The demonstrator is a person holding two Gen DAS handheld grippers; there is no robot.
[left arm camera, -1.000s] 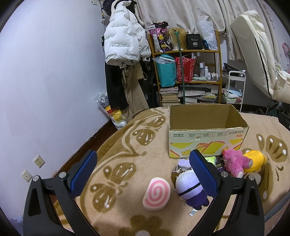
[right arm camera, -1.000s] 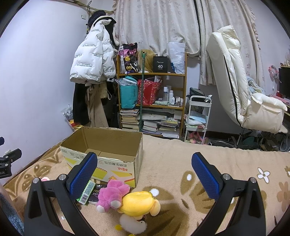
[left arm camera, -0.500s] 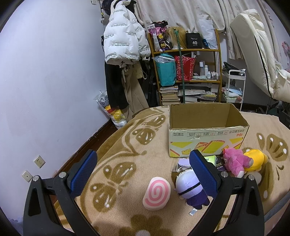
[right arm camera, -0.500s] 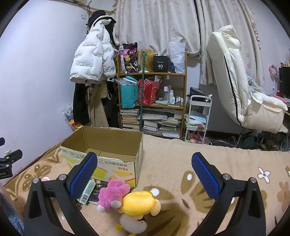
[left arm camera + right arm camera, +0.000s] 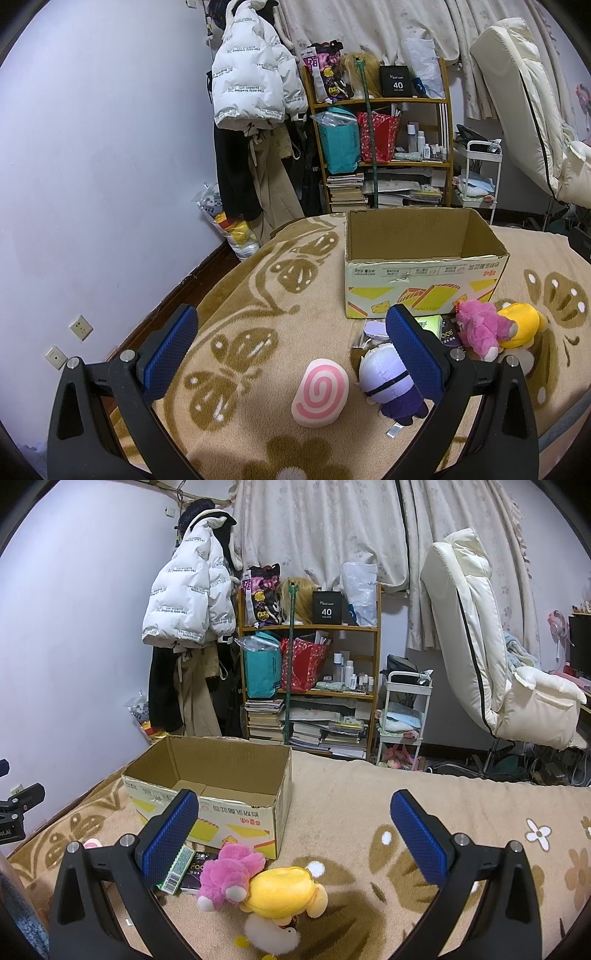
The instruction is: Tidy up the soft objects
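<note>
- Leftmost, the left gripper (image 5: 291, 350) is held above the patterned blanket (image 5: 258, 295), its blue-padded fingers (image 5: 170, 350) spread wide with nothing between them.
- Between those fingers, a pink spiral plush (image 5: 320, 395) is seen lying on the blanket, untouched.
- Just to its right, a white-and-purple plush doll (image 5: 388, 387) is laid, partly hidden behind the gripper's right finger.
- Further back, an open cardboard box (image 5: 421, 284) is set upright on the blanket; no toys are seen inside it in the right wrist view.
- At the foot of the box, a green packet (image 5: 178, 864) and a dark packet (image 5: 199, 864) are lying flat.
- Beside them, a pink plush (image 5: 231, 873) is pressed against a yellow plush (image 5: 286, 888), with a white fluffy plush (image 5: 271, 938) just in front.
- Rightmost, the right gripper (image 5: 293, 829) is held above these toys, its fingers (image 5: 415, 838) likewise wide apart and gripping nothing.
- Behind the bed, a cluttered shelf (image 5: 310, 686) and a white jacket (image 5: 188, 605) are seen.
</note>
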